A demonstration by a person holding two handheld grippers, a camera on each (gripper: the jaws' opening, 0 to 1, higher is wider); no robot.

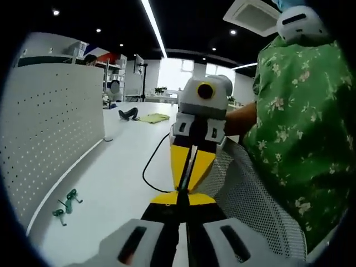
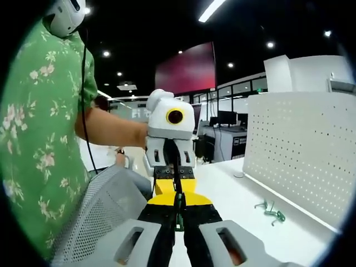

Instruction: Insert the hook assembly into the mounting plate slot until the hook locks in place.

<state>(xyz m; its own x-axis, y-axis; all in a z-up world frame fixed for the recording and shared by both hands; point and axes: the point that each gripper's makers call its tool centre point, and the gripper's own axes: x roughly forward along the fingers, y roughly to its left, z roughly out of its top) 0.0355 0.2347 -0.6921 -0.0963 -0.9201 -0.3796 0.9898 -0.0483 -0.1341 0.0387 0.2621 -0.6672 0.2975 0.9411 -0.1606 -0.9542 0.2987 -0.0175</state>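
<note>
The white perforated mounting plate (image 1: 50,133) stands upright along the table's left edge; it is the same mounting plate (image 2: 300,150) on the right of the right gripper view. Green hooks (image 1: 67,203) lie on the table at its foot, the same hooks (image 2: 270,211) by the board. My left gripper (image 1: 181,199) and right gripper (image 1: 188,181) meet tip to tip above the table, both with jaws together. A sliver of green, seemingly a hook (image 2: 179,223), shows between the jaws of the right gripper (image 2: 178,203). The left gripper (image 2: 176,186) faces it.
A person in a green floral shirt (image 1: 300,122) stands close behind the grippers, beside a grey mesh chair back (image 1: 245,189). A black cable (image 1: 151,167) loops over the white table (image 1: 117,167). Desks and monitors (image 2: 228,119) fill the background.
</note>
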